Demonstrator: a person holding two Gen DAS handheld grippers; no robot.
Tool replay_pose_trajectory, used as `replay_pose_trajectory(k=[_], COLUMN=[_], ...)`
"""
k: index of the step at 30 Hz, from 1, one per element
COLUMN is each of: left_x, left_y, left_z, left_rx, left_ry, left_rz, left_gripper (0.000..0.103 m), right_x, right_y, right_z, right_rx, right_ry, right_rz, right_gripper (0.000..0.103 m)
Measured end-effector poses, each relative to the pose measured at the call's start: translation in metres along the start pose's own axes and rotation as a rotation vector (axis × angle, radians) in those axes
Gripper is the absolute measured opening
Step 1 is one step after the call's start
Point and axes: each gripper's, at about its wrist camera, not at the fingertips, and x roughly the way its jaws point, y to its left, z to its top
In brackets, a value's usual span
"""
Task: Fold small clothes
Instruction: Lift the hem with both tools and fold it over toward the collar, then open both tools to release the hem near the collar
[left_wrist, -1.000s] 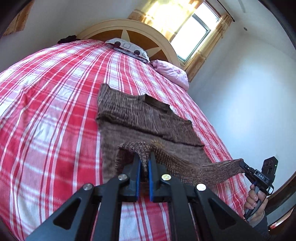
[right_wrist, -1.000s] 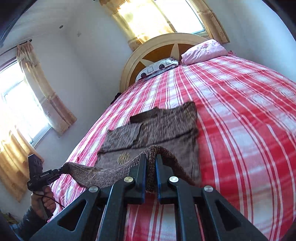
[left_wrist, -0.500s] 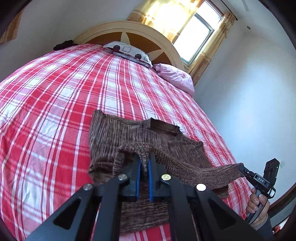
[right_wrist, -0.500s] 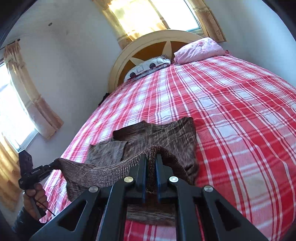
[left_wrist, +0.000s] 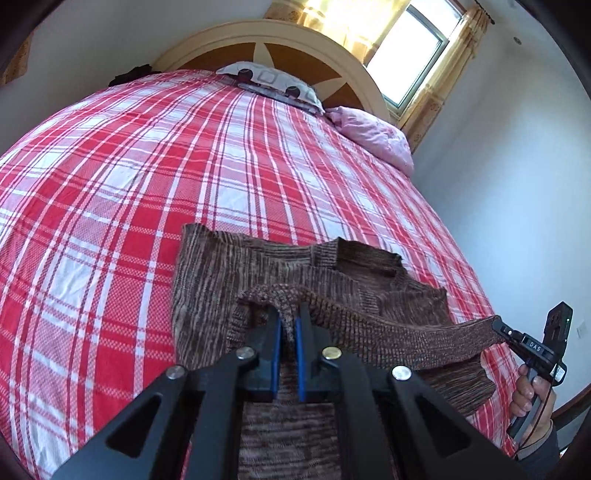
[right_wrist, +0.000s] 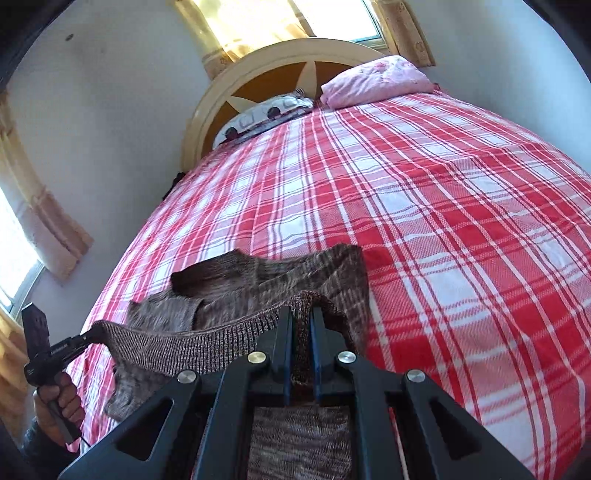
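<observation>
Red-plaid bed (left_wrist: 147, 192) is carrying the brown sweater (left_wrist: 229, 266). Left gripper (left_wrist: 287, 325) & right gripper (right_wrist: 301, 325), both clamped on its ribbed hem (left_wrist: 388, 332), are hauling that hem over the collar ahead of the jaws vs. a sec ago; bottom-up fold is nearly closing.

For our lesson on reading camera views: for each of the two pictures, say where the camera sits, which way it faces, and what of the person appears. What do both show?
Left wrist: on the left gripper, facing the headboard; the right hand shows.
Right wrist: on the right gripper, facing likewise; the left hand shows.
Shared: brown sweater pinched at both hem corners, plaid bedspread, pink pillow.
</observation>
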Motion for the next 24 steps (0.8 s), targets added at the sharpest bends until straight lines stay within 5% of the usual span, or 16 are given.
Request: replay_pose_trajectory(k=[13,15,17,21,24], left_x=[0.038,0.044,0.043,0.018,0.003], left_y=[0.020,0.023,0.024,0.019,-0.002], left_z=[0.011,0.014,0.015,0.008,-0.011], left_rx=[-0.021,-0.025,-0.021,0.018,0.120], left_ry=[0.035,0.032,0.015,-0.031,-0.017], left_rz=[0.103,0.149,0.196,0.221,0.222], left_gripper=[0.011,0.015,0.015,0.036,0.050], right_x=[0.087,0.094,0.087,0.064,0.061], right_y=[0.000,-0.005,-0.016,-0.023,-0.006], right_z=[0.021,0.026,0.035,0.032,0.018], right_rx=[-0.036,-0.035,0.014,0.039,-0.004], right_ry=[0.158,0.149,0.097,0.061,0.141], right_rz=[-0.028,-0.078,-0.087,-0.020,0.058], right_gripper=[0.009,0.019,0.064,0.067,0.067])
